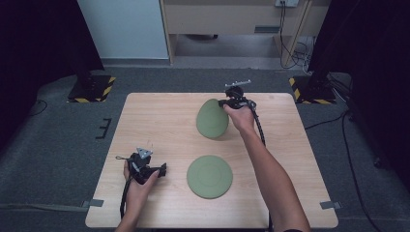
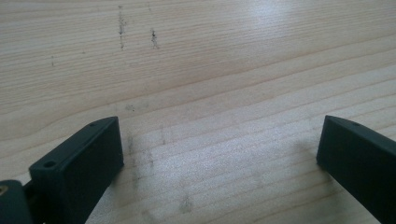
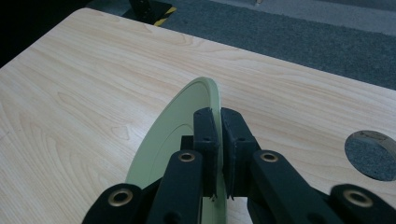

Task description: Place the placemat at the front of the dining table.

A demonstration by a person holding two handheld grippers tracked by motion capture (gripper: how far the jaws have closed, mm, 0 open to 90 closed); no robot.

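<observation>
At the far right of the tabletop [image 1: 159, 121], the right hand-held gripper [image 3: 218, 140] is clamped on the rim of the tilted green plate [image 1: 212, 118], which looks rigid, light, smooth and likely slippery, best gripped at its edge.

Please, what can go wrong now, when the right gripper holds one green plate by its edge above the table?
1. The right gripper pinches the raised plate only at its rim, and the plate hangs tilted, so it might slip or swing.
2. If lowered carelessly, it could strike the second plate lying flat nearer the person.
3. The left gripper rests open on the table, so it gives no support.
</observation>
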